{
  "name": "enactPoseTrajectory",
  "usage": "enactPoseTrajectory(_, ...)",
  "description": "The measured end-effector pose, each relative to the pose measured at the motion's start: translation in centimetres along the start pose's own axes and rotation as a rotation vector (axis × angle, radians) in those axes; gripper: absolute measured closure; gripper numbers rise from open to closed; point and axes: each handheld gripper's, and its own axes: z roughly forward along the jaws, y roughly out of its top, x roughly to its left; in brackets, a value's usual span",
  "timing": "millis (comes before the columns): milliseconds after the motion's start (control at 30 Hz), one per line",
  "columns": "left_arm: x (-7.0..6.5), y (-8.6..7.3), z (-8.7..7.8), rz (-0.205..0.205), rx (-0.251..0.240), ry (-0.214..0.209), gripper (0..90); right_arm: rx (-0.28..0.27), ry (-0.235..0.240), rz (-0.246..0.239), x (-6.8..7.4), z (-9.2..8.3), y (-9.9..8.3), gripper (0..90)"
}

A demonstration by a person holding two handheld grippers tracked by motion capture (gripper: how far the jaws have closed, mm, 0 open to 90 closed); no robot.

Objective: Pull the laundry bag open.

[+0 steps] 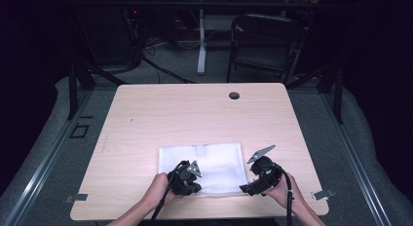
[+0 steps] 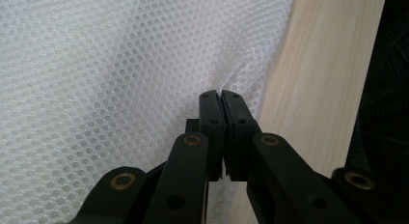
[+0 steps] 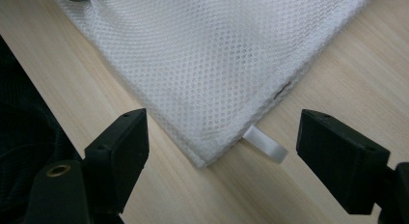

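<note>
While lying flat near the table's [image 1: 146, 109] near edge, centre-right, white mesh bag [image 1: 214, 162] looks light, soft, floppy; prob. sags and folds if lifted from one pt only. Left gripper [image 2: 222, 96] w/ jaws pressed together on mesh close to bag's near-left corner, fabric puckering at the tips, so seems pinched. Right gripper [image 3: 222, 137] w/ jaws wide apart, straddling near-right corner just above table, holding nothing. Small white tab [image 3: 265, 144] sticking out beside that corner. Best hold, judging by weave: hemmed corners/edges, not mid-panel; open mesh could snag or slip.
</note>
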Motion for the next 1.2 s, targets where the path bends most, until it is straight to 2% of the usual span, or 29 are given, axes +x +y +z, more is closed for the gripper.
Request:
enactPoseTrajectory(133,-0.1,0.0,-0.4,-0.014,-0.030,0.010,88.2,-0.008,0.005,0.000,0.4,-0.2,0.0,20.3)
enactPoseTrajectory(200,0.0,0.1,-0.8,-0.016,-0.037,0.012,88.3,-0.010,0.013,-0.018,0.6,-0.4,0.1,20.6)
enactPoseTrajectory(367,0.3,0.1,-1.4,-0.043,-0.070,0.015,88.5,-0.022,0.019,-0.027,0.9,-0.5,0.3,22.9)
enactPoseTrajectory(467,0.4,0.0,-1.8,-0.058,-0.096,0.023,88.5,-0.038,0.026,-0.030,1.2,-0.6,0.3,26.7)
enactPoseTrajectory(633,0.4,0.1,-2.2,-0.069,-0.122,0.042,88.4,-0.056,0.031,-0.036,2.2,-1.0,0.3,40.4)
enactPoseTrajectory(700,0.3,0.2,-2.3,-0.070,-0.127,0.049,88.4,-0.059,0.037,-0.058,2.4,-1.1,0.3,47.2)
enactPoseTrajectory(800,0.3,0.2,-2.3,-0.064,-0.131,0.057,88.4,-0.065,0.047,-0.072,2.9,-1.0,0.4,60.8)
enactPoseTrajectory(833,0.3,0.3,-2.4,-0.064,-0.133,0.058,88.4,-0.069,0.046,-0.079,3.1,-1.0,0.4,68.6)
enactPoseTrajectory(933,0.3,0.3,-2.4,-0.059,-0.138,0.069,88.4,-0.088,0.041,-0.101,3.6,-0.9,0.6,81.2)
enactPoseTrajectory(1067,0.5,0.3,-2.6,-0.061,-0.149,0.073,88.4,-0.088,0.041,-0.137,4.4,-0.4,0.9,89.1)
enactPoseTrajectory(1133,0.5,0.4,-2.7,-0.070,-0.160,0.073,88.4,-0.089,0.042,-0.159,4.9,0.1,1.1,90.0)
enactPoseTrajectory(1200,0.5,0.4,-2.7,-0.072,-0.163,0.078,88.4,-0.080,0.024,-0.192,5.6,0.7,1.4,90.0)
